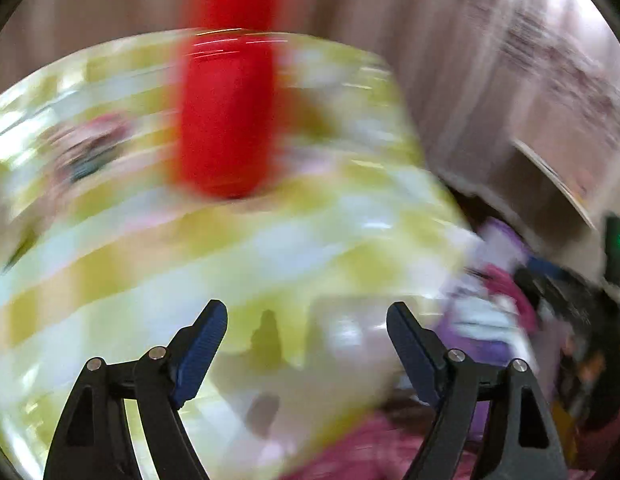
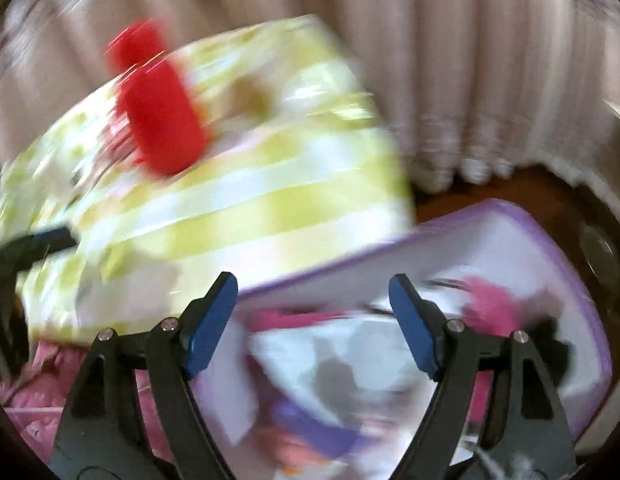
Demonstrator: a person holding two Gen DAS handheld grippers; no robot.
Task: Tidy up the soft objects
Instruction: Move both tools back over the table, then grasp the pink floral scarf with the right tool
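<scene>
- the biggest thing in front of you is the table (image 1: 110, 264) under a yellow-green and white checked cloth; it fills most of your left wrist view and the upper left of your right wrist view, all smeared by motion blur.
- behind it hangs a pale pinkish curtain (image 2: 450, 60) in vertical folds, running across the back of both views.
- next in size is the purple-rimmed white bin (image 2: 550, 248), low and to the right of the table edge in your right wrist view; the soft things (image 2: 350, 344) lie inside it, a jumble of white, pink and purple cloth too blurred to tell apart.
- a pink patterned fabric (image 2: 34, 400) shows at the lower left of that view, below the table edge; what it belongs to you cannot tell.
- a red cylinder (image 1: 226, 120) stands upright on the cloth toward the far side of the table, well apart from both of your tools.
- your left gripper (image 1: 306, 316) hangs over the near part of the checked cloth with its blue-padded jaws spread wide and nothing between them.
- your right gripper (image 2: 312, 292) hangs over the bin at its near rim, jaws likewise released and spread, with the soft things below but not pinched by the pads.
</scene>
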